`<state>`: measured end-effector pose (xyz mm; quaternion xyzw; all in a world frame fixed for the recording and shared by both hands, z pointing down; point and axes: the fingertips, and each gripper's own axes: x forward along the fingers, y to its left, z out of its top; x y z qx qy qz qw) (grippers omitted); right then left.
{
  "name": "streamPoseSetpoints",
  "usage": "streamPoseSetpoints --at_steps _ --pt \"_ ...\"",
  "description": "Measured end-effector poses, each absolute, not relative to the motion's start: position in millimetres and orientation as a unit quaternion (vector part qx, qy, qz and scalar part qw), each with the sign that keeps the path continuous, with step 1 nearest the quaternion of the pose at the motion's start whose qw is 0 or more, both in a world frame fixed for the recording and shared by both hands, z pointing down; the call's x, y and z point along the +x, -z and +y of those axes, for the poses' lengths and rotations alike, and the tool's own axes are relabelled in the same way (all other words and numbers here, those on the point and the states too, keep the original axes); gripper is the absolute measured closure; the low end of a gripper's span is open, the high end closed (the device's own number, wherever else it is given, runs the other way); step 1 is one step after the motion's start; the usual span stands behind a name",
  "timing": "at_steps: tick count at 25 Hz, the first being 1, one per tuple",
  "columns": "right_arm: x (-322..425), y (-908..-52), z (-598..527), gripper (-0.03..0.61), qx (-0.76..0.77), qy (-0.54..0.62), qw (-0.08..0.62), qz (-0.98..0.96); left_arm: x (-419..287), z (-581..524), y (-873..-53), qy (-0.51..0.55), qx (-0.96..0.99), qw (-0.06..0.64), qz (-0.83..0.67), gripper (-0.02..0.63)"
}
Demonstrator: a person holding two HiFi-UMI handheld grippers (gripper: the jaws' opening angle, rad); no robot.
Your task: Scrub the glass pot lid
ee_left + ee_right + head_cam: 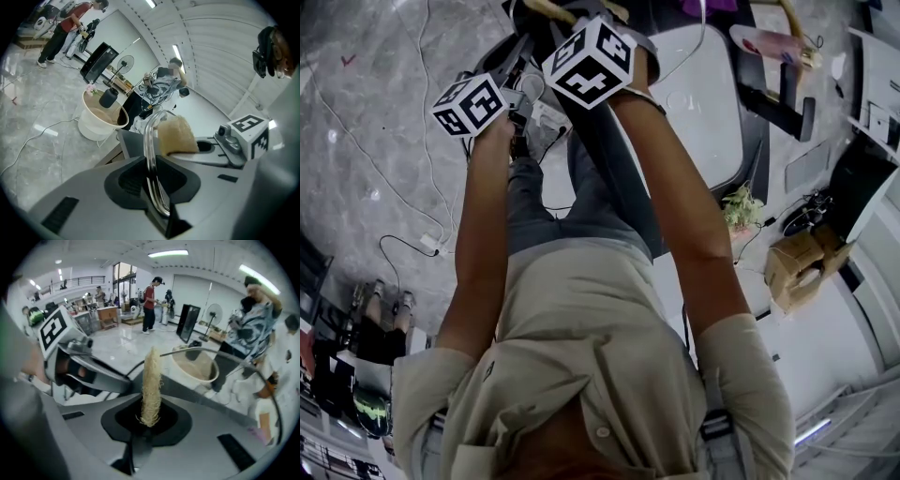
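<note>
The left gripper (154, 183) is clenched on the rim of the glass pot lid (150, 136), standing it edge-on toward 12 o'clock, evidently to steady it, while the right gripper (150, 420), clamped on a fibrous scrub pad (152, 380), holds the pad at the lid's 3 o'clock side, contact unconfirmed.

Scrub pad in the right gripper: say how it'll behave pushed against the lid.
The scrub pad looks thin and fibrous: probably light, bending under pressure. Its frayed strands likely drag rather than slip on the glass lid.
</note>
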<state>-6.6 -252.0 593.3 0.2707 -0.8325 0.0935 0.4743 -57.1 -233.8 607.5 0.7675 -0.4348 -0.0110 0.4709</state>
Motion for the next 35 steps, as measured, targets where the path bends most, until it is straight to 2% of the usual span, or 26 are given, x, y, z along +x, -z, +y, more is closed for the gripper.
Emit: streamPoseSetpoints --at_steps 6,35 --pt "-21 -609 -218 0.527 0.247 -0.136 0.479 -0.831 -55 -232 -613 0.014 0.765 0.479 -0.431 0.532" --pt "-3 -590 -214 0.526 0.276 -0.129 0.481 -0.822 -59 -229 -601 -0.026 0.780 0.450 -0.435 0.518"
